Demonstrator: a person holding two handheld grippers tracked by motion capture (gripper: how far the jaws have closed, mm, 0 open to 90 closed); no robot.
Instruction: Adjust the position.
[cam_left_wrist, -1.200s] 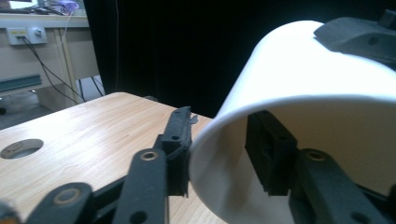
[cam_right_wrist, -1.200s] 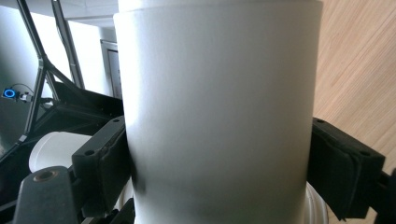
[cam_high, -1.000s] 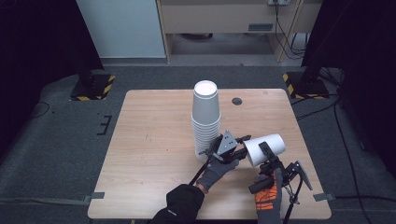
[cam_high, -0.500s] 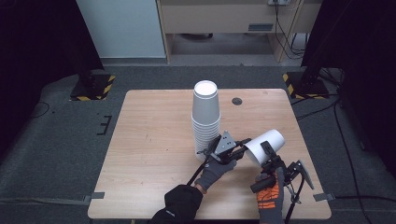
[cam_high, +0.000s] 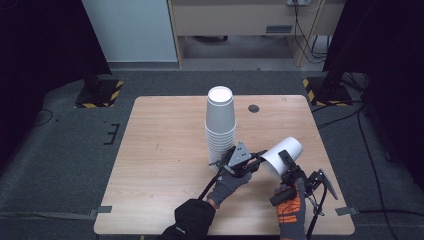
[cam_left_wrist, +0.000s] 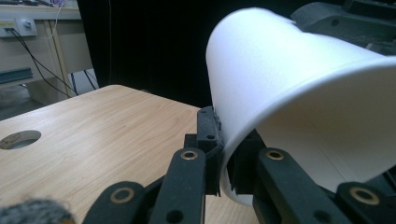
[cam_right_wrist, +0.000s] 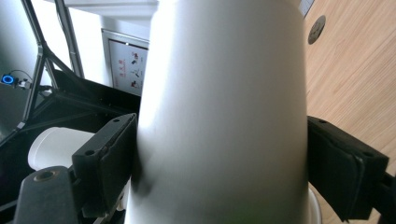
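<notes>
**Two grippers on one paper cup**

Here, in the high view, a white paper cup (cam_high: 281, 156) is held tilted above the near right part of the wooden table (cam_high: 165, 150), its closed base pointing up and away and its open mouth turned toward the person's left. The right gripper (cam_high: 290, 167), in a hand wearing an orange-and-black glove (cam_high: 290, 210), clasps the cup across its body. The left gripper (cam_high: 256, 159), in a grey-gloved hand (cam_high: 227, 182), reaches in from the left and meets the cup at its rim. Just beside that gripper a tall stack of white paper cups (cam_high: 220, 127) stands upside down near the table's middle. A round cable hole (cam_high: 254, 108) lies well apart, toward the far edge.

In the left gripper view, the left gripper's jaws have just been closing and now pinch the thin wall of the cup (cam_left_wrist: 299, 88) at its rim — one pad outside, one inside, with only the paper between them. The tabletop (cam_left_wrist: 107, 135) runs below.

In the right gripper view, the cup's side (cam_right_wrist: 224, 112) sits between the two black pads, which stand wide apart and press on either flank — a firm hold. The cable hole (cam_right_wrist: 318, 29) shows at the upper right on the table.
</notes>
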